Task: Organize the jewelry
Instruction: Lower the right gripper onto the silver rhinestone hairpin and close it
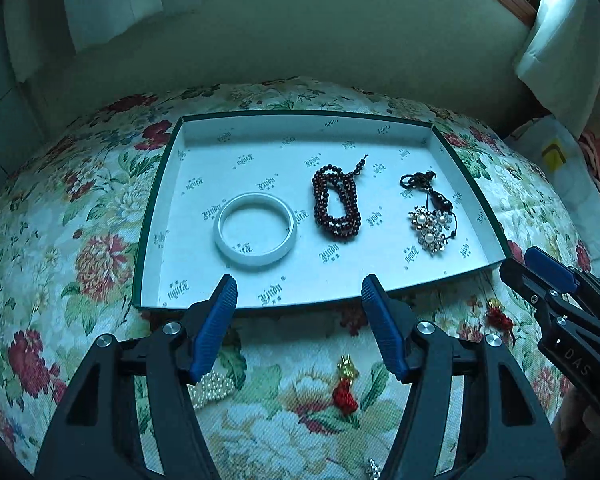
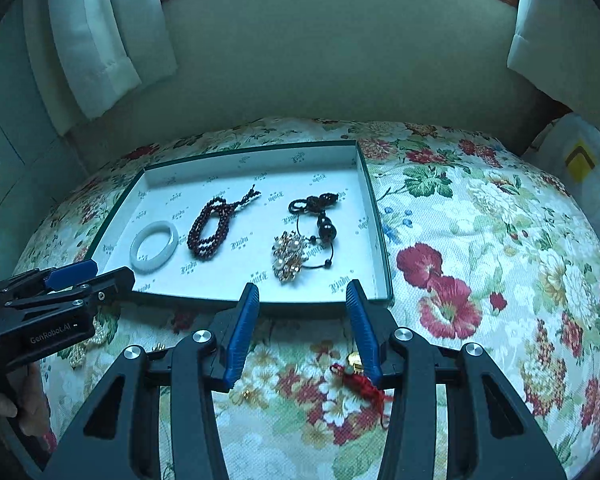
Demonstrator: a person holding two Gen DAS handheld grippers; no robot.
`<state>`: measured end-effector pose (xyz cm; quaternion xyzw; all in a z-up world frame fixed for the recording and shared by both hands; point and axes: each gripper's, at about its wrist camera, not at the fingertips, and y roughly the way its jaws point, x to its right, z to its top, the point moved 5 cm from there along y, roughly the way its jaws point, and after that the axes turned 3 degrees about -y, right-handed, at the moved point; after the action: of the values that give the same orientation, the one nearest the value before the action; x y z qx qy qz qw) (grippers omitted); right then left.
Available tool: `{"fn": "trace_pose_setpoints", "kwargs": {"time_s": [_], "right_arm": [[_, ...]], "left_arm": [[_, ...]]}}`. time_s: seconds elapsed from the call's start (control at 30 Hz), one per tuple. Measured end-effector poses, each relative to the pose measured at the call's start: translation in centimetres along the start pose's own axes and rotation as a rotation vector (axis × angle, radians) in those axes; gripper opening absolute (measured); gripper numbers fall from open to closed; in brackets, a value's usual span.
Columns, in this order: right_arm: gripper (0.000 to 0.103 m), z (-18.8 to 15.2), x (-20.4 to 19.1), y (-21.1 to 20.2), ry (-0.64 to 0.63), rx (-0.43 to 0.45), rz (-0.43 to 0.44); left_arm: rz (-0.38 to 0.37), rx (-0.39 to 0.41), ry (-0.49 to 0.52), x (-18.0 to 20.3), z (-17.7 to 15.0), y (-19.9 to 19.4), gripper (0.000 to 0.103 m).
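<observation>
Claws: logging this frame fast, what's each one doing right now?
Left claw: open, holding nothing, near the box's front edge.
Right claw: open, holding nothing.

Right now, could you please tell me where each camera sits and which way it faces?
Left wrist: on the left gripper, facing the tray's near edge; its open fingers show, right gripper at right.
Right wrist: on the right gripper, facing the tray's right part; open fingers show, left gripper at left.
Shared: tray, white bangle, beads.
</observation>
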<state>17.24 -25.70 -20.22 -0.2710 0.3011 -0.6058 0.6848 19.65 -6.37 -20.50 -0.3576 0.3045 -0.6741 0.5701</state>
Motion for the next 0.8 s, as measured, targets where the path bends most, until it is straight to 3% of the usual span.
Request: {"fn": "trace_pose_setpoints", "kwargs": {"time_s": [0.8], "right_arm": [[0.045,-9.6,-8.5,-3.8,-0.117,-0.106,0.120]], "left_arm": [[0.060,-0.065,-0.071,-5.3,-11.0,-5.4,0.064]]}}
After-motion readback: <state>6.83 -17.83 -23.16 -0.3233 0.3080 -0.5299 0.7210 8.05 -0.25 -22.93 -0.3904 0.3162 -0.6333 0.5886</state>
